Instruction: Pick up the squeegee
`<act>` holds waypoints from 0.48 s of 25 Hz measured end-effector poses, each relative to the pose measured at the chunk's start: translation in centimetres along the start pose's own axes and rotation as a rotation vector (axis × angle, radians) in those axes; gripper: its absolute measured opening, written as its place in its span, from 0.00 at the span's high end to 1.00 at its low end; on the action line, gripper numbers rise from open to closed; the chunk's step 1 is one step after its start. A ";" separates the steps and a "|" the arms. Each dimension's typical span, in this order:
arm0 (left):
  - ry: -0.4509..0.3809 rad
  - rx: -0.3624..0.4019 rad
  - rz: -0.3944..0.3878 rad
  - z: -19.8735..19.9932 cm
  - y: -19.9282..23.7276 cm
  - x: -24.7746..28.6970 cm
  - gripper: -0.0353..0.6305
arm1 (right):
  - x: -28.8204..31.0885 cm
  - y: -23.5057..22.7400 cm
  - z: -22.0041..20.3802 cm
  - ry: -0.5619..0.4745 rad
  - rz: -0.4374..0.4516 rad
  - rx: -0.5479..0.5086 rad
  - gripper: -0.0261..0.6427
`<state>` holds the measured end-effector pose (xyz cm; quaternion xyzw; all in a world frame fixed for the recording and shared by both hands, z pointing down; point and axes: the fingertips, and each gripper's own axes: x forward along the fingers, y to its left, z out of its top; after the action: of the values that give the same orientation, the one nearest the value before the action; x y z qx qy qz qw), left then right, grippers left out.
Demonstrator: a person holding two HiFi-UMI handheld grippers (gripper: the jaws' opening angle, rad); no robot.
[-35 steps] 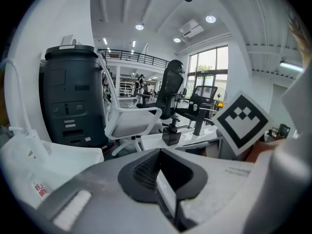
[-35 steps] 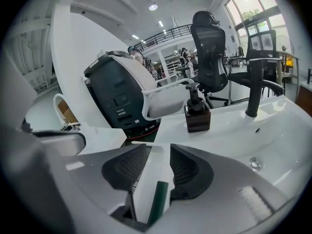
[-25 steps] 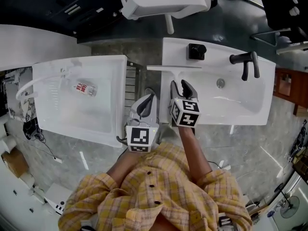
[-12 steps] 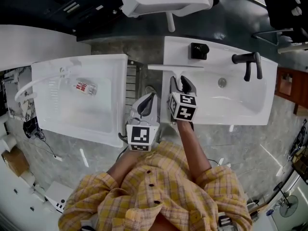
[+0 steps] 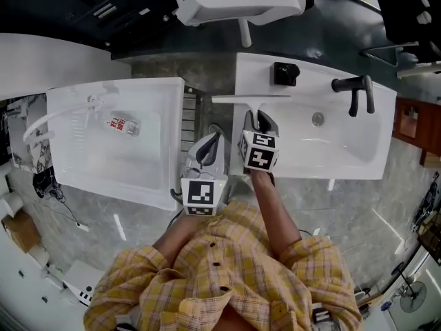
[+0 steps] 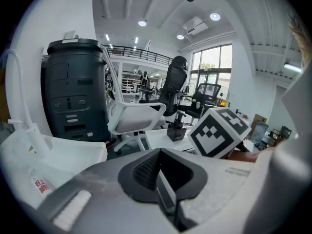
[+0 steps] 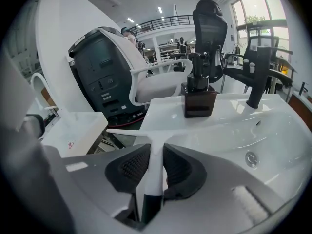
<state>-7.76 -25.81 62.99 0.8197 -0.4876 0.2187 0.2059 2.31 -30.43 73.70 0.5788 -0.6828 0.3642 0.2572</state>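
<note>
The left gripper [image 5: 209, 150], grey with black ribbed pads, is held pointing forward and moderately downward. Its jaws are together with nothing between them [image 6: 158, 172]. Its black-and-white marker cube [image 5: 200, 197] sits at its rear, nearest the body.

The matching right gripper [image 5: 258, 121] is just beside the left one, a little ahead of it and tipped down more steeply. Its jaws are closing [image 7: 152, 167] with the handle of a white plastic squeegee [image 7: 155, 147] between them, and both pads seem to lie against it already. A bare right forearm [image 5: 265, 205] runs back from its marker cube [image 5: 259, 152] to a yellow plaid sleeve [image 5: 303, 261].
</note>
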 end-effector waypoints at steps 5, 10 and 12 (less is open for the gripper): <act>-0.016 0.007 0.003 0.4 -0.2 -0.6 0.95 | -1.1 -0.4 0.2 -0.016 0.006 0.020 0.84; -0.042 0.015 0.010 1.0 -1.1 -1.7 0.95 | -2.8 -0.6 0.7 -0.046 0.015 0.015 0.84; -0.056 0.017 0.014 1.4 -1.4 -2.3 0.95 | -3.6 -0.6 1.0 -0.061 0.020 0.015 0.84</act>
<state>-7.26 -24.32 60.41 0.8238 -0.4970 0.2013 0.1839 3.66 -29.08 70.47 0.5845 -0.6933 0.3542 0.2283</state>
